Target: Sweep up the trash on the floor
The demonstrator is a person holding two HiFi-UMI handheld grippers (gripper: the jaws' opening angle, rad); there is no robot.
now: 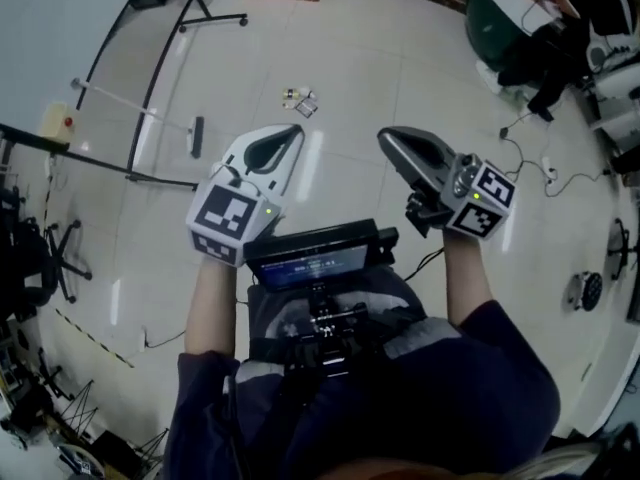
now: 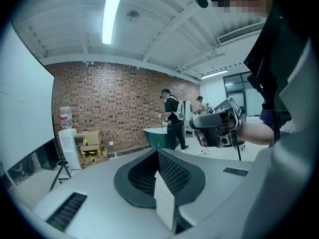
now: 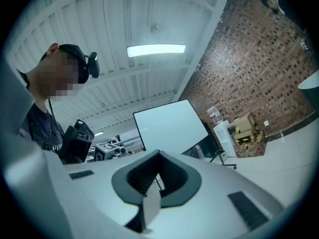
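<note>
claws were both shut & empty, left claw [image 1: 292,134] & right claw [image 1: 391,140]; w/o grabbing the broom [image 1: 196,136] first, pushing trash [image 1: 300,100] could've scattered it across floor [image 1: 400,68].

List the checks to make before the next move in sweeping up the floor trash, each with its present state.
1. Trash in sight on the floor: ok.
2. Left gripper free to take a tool: ok, shut on nothing.
3. Right gripper free: ok, shut on nothing.
4. Broom in hand: not ok; it lies on the floor at left, untouched.
5. Broom free of the stand: cannot tell; its handle crosses a stand leg.
</note>
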